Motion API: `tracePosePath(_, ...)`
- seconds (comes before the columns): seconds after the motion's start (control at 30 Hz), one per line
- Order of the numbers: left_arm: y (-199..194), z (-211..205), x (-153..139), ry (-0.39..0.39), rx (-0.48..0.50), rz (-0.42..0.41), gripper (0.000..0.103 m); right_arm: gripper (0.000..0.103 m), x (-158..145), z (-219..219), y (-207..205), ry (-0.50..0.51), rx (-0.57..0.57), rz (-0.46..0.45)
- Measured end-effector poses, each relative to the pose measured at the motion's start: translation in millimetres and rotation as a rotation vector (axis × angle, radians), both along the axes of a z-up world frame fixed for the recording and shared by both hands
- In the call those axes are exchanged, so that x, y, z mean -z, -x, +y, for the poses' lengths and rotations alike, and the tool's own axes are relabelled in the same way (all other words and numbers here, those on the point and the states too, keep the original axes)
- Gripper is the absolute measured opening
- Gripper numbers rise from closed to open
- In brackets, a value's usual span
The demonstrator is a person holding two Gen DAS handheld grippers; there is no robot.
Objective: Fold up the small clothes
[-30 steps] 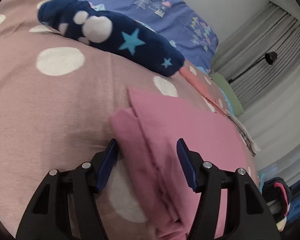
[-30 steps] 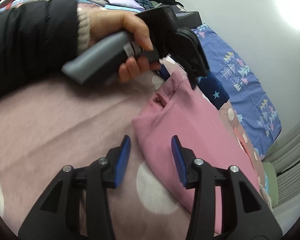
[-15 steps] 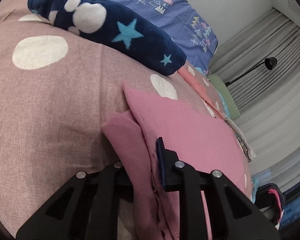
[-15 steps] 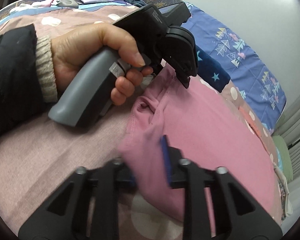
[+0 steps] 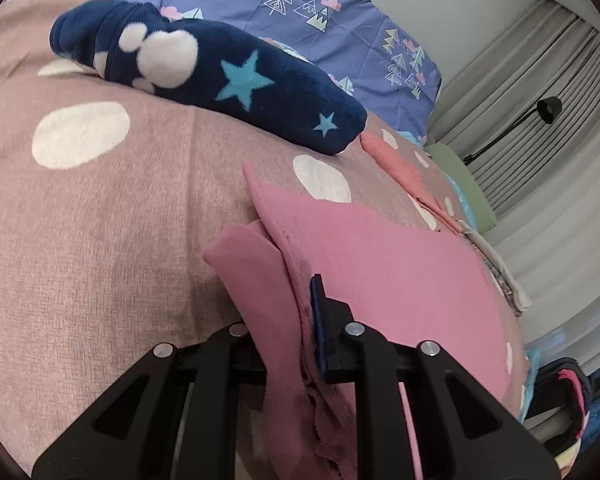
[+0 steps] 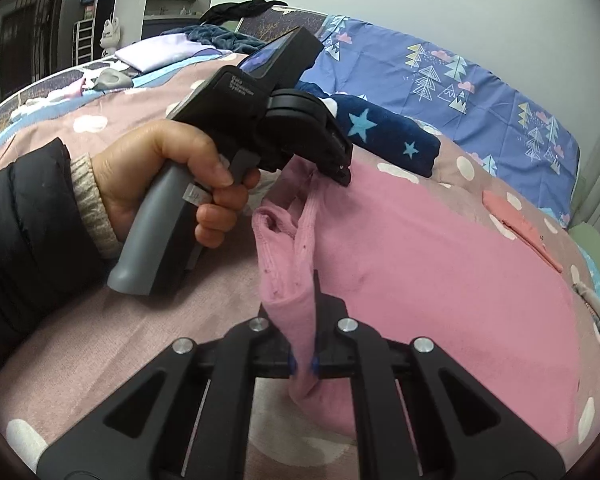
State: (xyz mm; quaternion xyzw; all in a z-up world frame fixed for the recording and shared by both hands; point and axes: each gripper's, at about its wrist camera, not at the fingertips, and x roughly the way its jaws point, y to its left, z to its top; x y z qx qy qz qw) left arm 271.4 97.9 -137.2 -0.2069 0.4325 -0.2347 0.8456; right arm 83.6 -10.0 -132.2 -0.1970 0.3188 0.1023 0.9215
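Note:
A pink garment (image 5: 380,264) lies spread on the dotted mauve bedspread (image 5: 100,216). My left gripper (image 5: 288,320) is shut on the garment's near edge, with bunched pink cloth between its fingers. In the right wrist view the same pink garment (image 6: 440,264) stretches away to the right. My right gripper (image 6: 302,336) is shut on another part of its edge and lifts it a little. The left gripper (image 6: 336,168) shows there too, held in a hand and pinching the far corner of that edge.
A folded navy fleece piece with stars (image 5: 228,80) lies just beyond the pink garment. A coral cloth (image 5: 404,172) lies to the right. A blue tree-print sheet (image 5: 340,28) covers the back. Curtains (image 5: 540,92) and a black lamp (image 5: 548,108) stand at the right.
Both grippers were open around the pink garment's edge a second ago. Both have closed on it and raised the edge off the bedspread.

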Motion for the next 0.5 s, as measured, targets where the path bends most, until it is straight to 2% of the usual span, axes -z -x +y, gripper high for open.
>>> tracePosePath(0.1, -0.9, -6.3, -3.5, -0.056, -0.012, -0.008, 0.015, 0.005, -2.0, -3.1, 1.3, -0.019, 0.002, -0.003)
tracePosePath(0.17, -1.7, -10.6, -3.3, -0.099, -0.014, -0.007, 0.024, 0.005, -2.1, -5.2, 1.4, -0.03, 0.004, 0.0)
tracePosePath(0.33, -4.1, -12.4, -2.2, -0.093, 0.015, 0.001, 0.041, 0.005, -2.0, -7.8, 0.2, -0.055, 0.005, 0.008)
tracePosePath(0.4, -5.9, -15.1, -2.7, -0.098, 0.034, 0.011, 0.045, 0.005, -1.8, -7.2, -0.3, -0.064, 0.005, 0.01)
tracePosePath(0.5, -10.2, -18.6, -5.0, -0.122, 0.047, 0.033, 0.045, 0.005, -1.9, -8.7, 0.1, -0.083, 0.01, 0.009)
